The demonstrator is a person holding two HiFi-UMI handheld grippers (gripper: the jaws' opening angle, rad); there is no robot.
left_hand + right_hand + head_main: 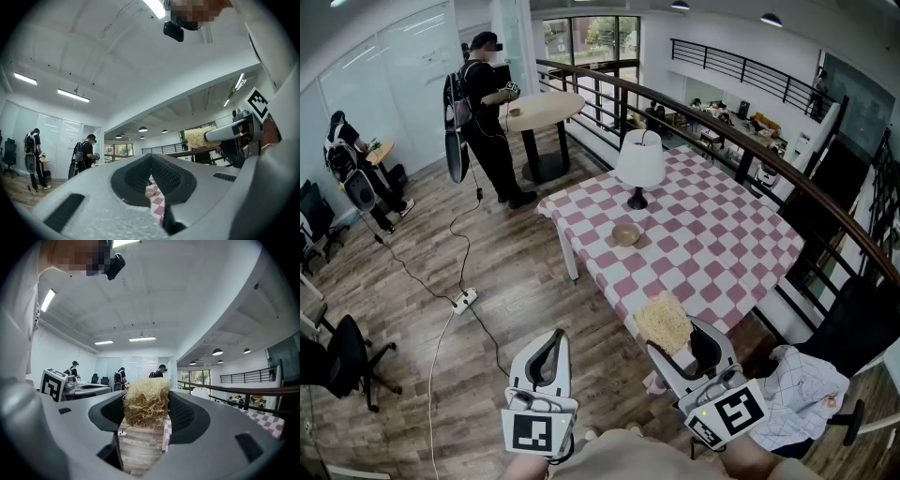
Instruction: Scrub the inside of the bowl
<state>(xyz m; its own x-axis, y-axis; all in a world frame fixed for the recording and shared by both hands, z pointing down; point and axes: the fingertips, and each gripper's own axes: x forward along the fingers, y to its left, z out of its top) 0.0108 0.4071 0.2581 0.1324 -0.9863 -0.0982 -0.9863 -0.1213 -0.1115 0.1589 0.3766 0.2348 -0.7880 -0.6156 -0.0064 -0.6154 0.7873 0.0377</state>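
Scrubbing has not begun, as far as these views let me judge. The small tan bowl (626, 233) stands alone on the red-and-white checked tabletop (712, 244), close to the base of the white table lamp (639, 164), on the side of the lamp that faces the person. Nothing touches it, and it is too small here to tell whether anything lies inside.

Both grippers are well apart from the lamp, off the near corner of the tabletop, and point roughly level towards it. The right gripper (673, 336) has its jaws clamped on a pale, straw-like scrubber (664, 322). The right gripper view shows the wad pinched between the two pads and bulging out above them. The left gripper (546, 361) carries nothing and its jaws are pressed together. Its own view catches the bowl far off, below the closed tips.

So the tool is in hand and everything else is left to do. The grippers must be brought in beside the lamp. The bowl probably needs steadying with the empty left jaws. The scrubber must then be pushed inside and worked round the inner wall.
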